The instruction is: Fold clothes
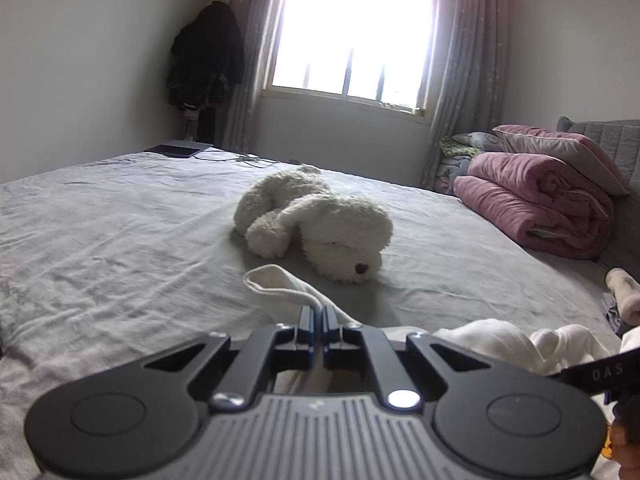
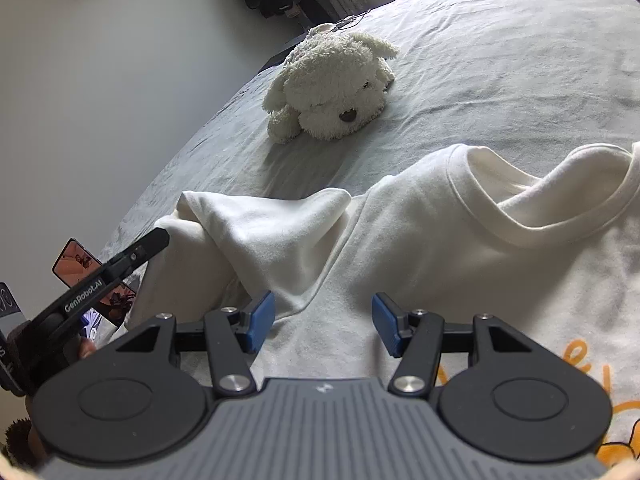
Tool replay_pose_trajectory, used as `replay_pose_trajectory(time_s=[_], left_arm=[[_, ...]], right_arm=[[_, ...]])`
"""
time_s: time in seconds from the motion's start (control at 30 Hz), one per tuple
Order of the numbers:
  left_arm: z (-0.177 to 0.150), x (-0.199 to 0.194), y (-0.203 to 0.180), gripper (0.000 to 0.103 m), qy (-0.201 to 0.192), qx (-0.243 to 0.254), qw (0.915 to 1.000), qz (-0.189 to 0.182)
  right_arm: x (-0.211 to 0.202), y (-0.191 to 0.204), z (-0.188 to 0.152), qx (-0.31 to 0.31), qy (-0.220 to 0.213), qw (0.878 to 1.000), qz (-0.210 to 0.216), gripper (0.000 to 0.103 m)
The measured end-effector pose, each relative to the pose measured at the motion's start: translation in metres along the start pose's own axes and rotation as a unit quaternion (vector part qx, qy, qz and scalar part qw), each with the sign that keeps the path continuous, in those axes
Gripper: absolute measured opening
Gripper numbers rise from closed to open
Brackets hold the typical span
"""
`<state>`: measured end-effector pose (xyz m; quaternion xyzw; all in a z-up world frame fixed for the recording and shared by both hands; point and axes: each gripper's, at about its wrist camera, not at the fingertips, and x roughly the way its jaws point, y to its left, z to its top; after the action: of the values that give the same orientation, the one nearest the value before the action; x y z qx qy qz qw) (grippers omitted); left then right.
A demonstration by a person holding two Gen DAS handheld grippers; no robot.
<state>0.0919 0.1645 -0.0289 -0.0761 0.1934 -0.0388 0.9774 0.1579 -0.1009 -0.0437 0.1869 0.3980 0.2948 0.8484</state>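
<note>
Grey bed sheet [image 2: 500,40] spans both views. Cream T-shirt [image 2: 400,240] lies flat on its near part, collar toward the right, sleeve [image 2: 256,232] folded to the left. White plush dog [image 2: 332,84] rests farther off, apart from the shirt. Left gripper [image 1: 319,316]: jaws closed, pinching the sleeve cloth. Right gripper [image 2: 323,322]: jaws spread wide over the shirt body, gripping nothing.

Daylight floods from the blown-out window [image 1: 352,36], glaring white. The room stays dim and soft. Fisheye bends the edges; corners vignette black.
</note>
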Motion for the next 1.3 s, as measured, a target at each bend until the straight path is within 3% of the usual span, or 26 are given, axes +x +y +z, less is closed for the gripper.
replay_pose_trajectory(time_s=[0.1,0.2,0.3,0.37,0.47,0.53,0.67,0.8,0.9,1.0,1.1,1.13,1.2,1.3], left_arm=[[-0.013,0.004,-0.014,0.004,0.039,0.007,0.9974,-0.061],[-0.031,0.013,-0.027,0.004,0.101,0.023,0.9899,-0.097],[-0.048,0.018,-0.036,0.005,0.142,0.044,0.9844,-0.094],[-0.05,0.013,-0.038,0.006,0.146,0.048,0.9835,-0.095],[-0.045,-0.001,-0.035,0.016,0.164,0.029,0.9797,-0.112],[-0.042,-0.013,-0.031,0.023,0.175,0.02,0.9792,-0.102],[-0.038,-0.033,-0.019,0.025,0.202,-0.003,0.9774,-0.061],[-0.034,-0.043,0.011,0.035,0.226,-0.076,0.9704,-0.035],[-0.039,-0.038,0.039,0.036,0.231,-0.163,0.9587,-0.032],[-0.05,-0.027,0.059,0.036,0.228,-0.253,0.9396,-0.035],[-0.057,-0.019,0.064,0.031,0.21,-0.306,0.9282,-0.031],[-0.059,-0.016,0.063,0.029,0.206,-0.313,0.9267,-0.027],[-0.057,-0.011,0.057,0.011,0.204,-0.301,0.9316,-0.009],[-0.048,-0.004,0.05,0.006,0.197,-0.272,0.9418,0.013]], right_arm=[[-0.004,0.002,0.001,0.0,-0.008,1.0,0.006,0.058],[-0.005,0.004,0.001,0.001,-0.011,1.0,0.018,0.058],[-0.004,0.007,0.0,0.003,-0.011,0.999,0.032,0.058],[-0.003,0.009,-0.001,0.003,-0.009,0.999,0.045,0.058],[-0.001,0.011,-0.001,0.003,-0.005,0.998,0.059,0.058],[0.0,0.011,-0.001,0.005,-0.004,0.998,0.058,0.058],[0.001,0.01,-0.001,0.008,-0.003,0.998,0.054,0.058],[0.001,0.01,-0.002,0.006,-0.004,0.999,0.05,0.058],[0.002,0.01,-0.002,0.006,-0.003,0.999,0.048,0.058],[0.003,0.009,-0.003,0.007,-0.002,0.999,0.045,0.058],[0.004,0.007,-0.003,0.011,-0.001,0.999,0.043,0.058],[0.004,0.006,-0.003,0.012,-0.001,0.999,0.042,0.058],[0.004,0.004,-0.003,0.014,-0.002,0.999,0.041,0.058],[0.003,0.001,-0.002,0.016,-0.005,0.999,0.034,0.058]])
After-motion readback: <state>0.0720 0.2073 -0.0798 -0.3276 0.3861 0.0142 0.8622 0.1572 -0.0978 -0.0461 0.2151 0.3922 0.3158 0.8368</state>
